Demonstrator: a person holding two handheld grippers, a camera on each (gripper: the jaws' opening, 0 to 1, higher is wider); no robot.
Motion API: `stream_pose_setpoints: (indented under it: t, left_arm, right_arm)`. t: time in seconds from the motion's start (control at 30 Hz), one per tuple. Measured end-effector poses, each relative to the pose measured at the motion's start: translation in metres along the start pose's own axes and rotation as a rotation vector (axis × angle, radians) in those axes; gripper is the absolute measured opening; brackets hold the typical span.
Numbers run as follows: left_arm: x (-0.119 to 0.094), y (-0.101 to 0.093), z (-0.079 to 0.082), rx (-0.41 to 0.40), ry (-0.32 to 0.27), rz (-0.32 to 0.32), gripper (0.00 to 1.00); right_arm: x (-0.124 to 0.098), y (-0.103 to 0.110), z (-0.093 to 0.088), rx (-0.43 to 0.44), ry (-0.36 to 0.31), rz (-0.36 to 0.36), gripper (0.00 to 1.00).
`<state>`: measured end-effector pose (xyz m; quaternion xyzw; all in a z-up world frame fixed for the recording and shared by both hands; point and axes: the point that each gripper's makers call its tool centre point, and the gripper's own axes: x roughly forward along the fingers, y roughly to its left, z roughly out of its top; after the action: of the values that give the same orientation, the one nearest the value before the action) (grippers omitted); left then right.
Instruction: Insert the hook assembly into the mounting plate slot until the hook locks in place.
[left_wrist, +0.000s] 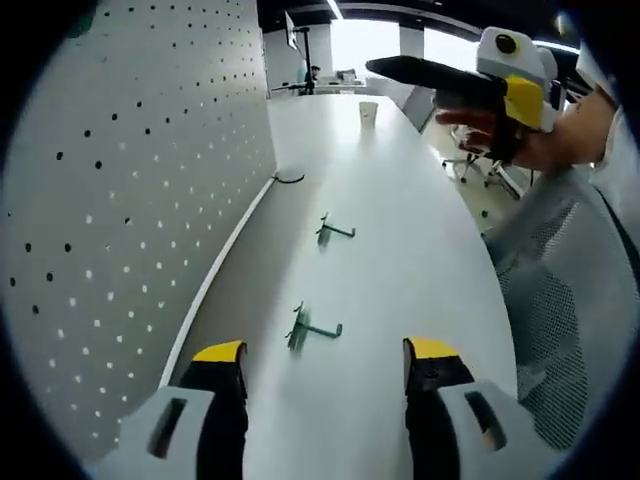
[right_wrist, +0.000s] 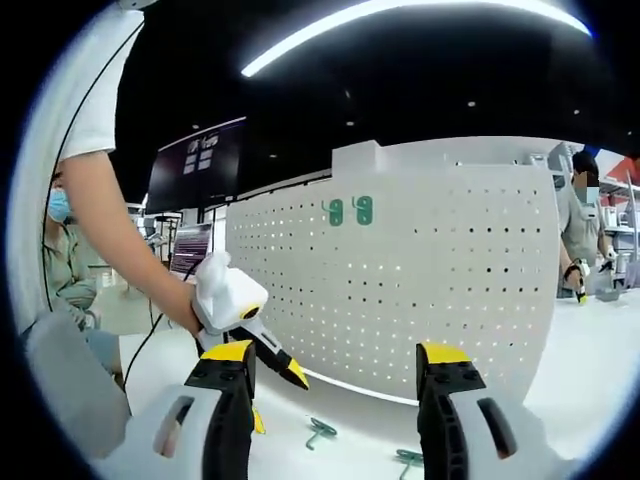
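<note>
While apart, hook between fingers.

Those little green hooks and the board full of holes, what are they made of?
The hooks look like thin bent metal rod with a green coating, judging by their slim shape. The board looks like matte white painted sheet, metal or plastic; I cannot tell which.

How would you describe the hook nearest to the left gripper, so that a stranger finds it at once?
Start at the white pegboard standing along the white table. Two green hooks lie on the table beside it. The wanted hook lies just ahead of the left gripper; the other hook lies farther off.
</note>
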<state>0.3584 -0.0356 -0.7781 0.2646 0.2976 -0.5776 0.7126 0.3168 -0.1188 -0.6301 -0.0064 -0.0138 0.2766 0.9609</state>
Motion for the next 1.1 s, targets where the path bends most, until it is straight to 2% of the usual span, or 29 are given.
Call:
stream_pose_setpoints:
  t: [0.47,1.1]
  left_arm:
    - [0.02,0.005,-0.008,0.086,0.112,-0.094,0.65]
    - [0.039,0.01,-0.018,0.18,0.24,-0.181,0.64]
  right_arm:
    - [0.0,0.0,0.0,0.002,0.0,-0.001,0.63]
    - [-0.002,-0.004,-0.001,0.014,0.001,-0.015,0.62]
